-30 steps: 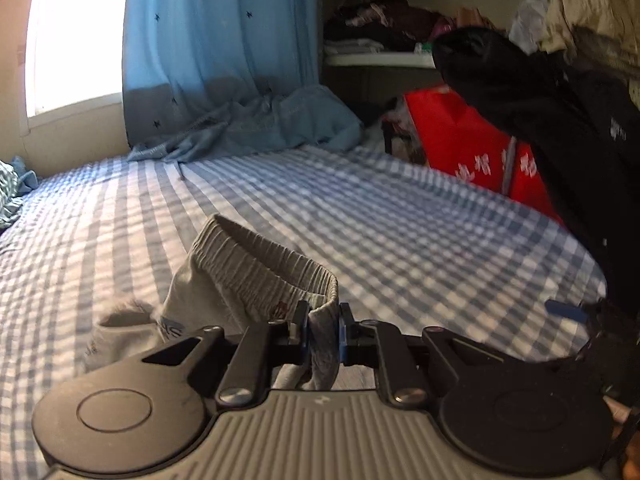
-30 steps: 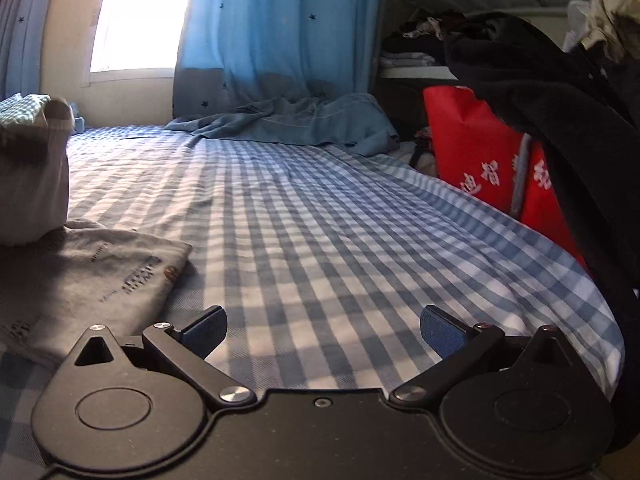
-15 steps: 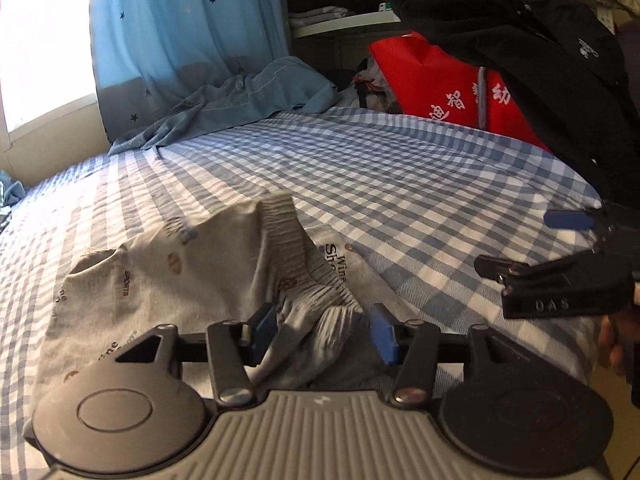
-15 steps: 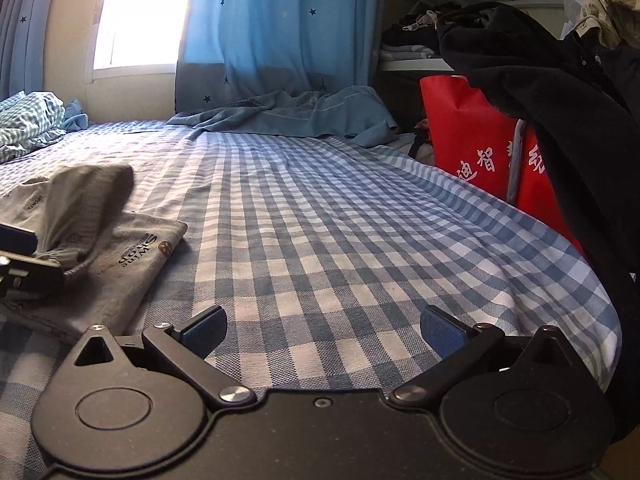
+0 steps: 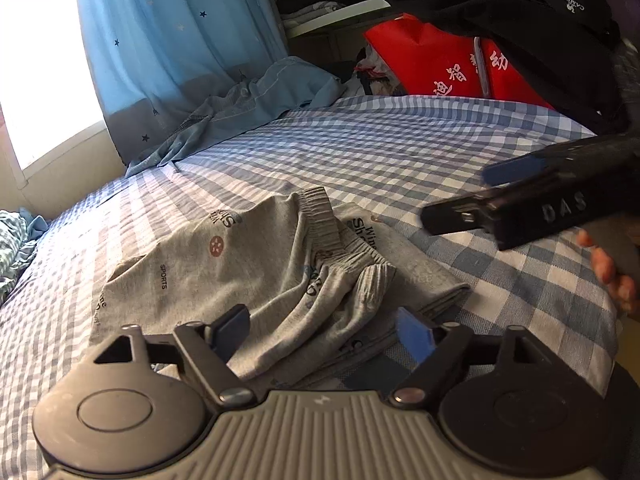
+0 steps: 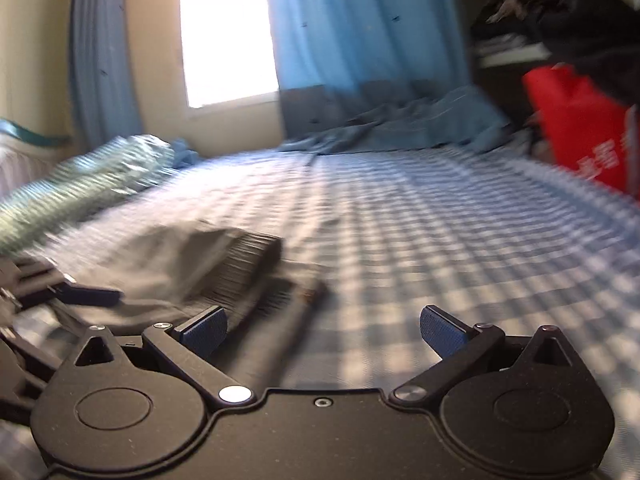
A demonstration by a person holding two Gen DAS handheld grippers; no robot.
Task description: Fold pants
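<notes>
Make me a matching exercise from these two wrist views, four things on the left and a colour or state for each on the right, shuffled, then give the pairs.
Column one:
1. pants
2. bag
3. curtain
4. left gripper

Column two:
A. blue with small stars
B. open, holding nothing
C. grey, lying on the checked bed
D. red with white characters

Pairs: 1-C, 2-D, 3-A, 4-B
</notes>
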